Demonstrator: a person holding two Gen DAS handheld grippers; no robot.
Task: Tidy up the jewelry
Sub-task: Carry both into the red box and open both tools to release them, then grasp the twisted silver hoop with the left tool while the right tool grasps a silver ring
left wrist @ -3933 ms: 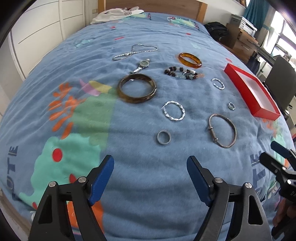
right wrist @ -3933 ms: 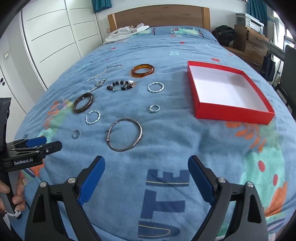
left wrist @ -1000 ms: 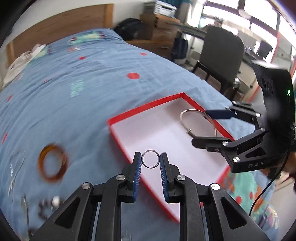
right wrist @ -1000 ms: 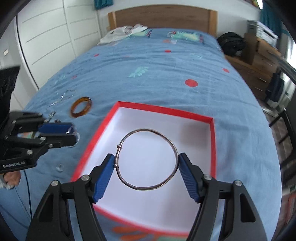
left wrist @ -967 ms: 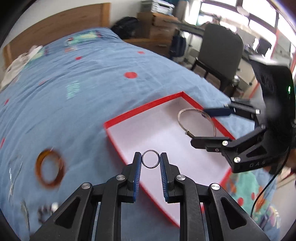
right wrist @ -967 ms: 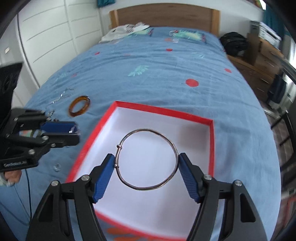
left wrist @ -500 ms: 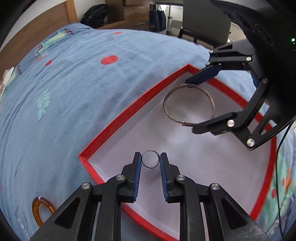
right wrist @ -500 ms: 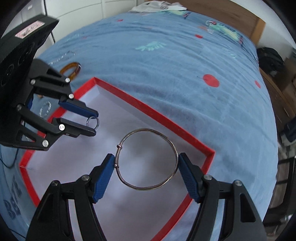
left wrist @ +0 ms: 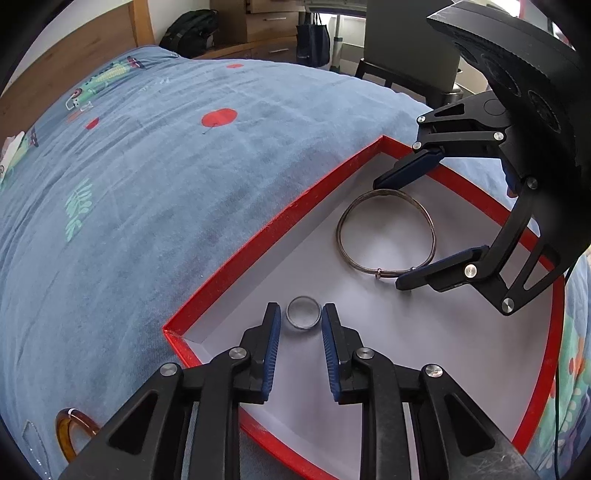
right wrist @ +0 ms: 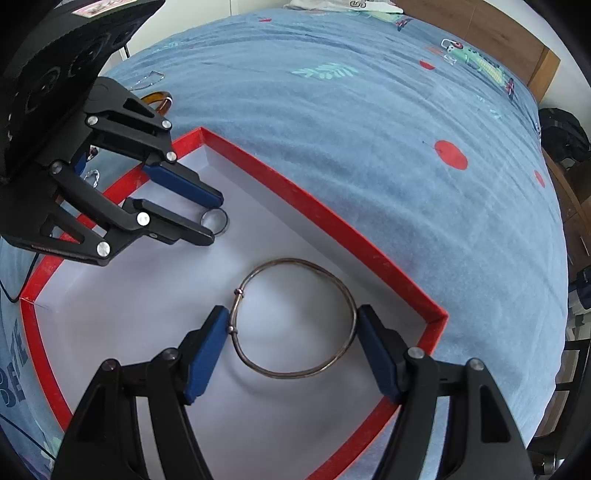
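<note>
A red box with a white floor [left wrist: 258, 243] [right wrist: 314, 206] lies on the blue bedspread. My left gripper [left wrist: 301, 314] [right wrist: 214, 218] is low over the box's near corner. Its jaws are opening, and a small silver ring [left wrist: 303, 313] [right wrist: 215, 220] lies on the floor between the pads with a slim gap on each side. My right gripper [right wrist: 291, 317] [left wrist: 389, 232] is shut on a thin metal bangle [right wrist: 295, 317] [left wrist: 386, 232], pads on its two sides, down at the box floor near the far corner.
An amber bangle [left wrist: 68, 432] [right wrist: 157, 98] and a few small silver pieces [right wrist: 92, 177] lie on the bedspread [left wrist: 147, 184] beyond the box's left rim. A chair [left wrist: 406, 55], a dark bag [left wrist: 188, 31] and wooden drawers stand past the bed's edge.
Both grippers have come down into the red box. The left jaws have widened off the ring, which now rests on the floor. The right still holds the bangle.
</note>
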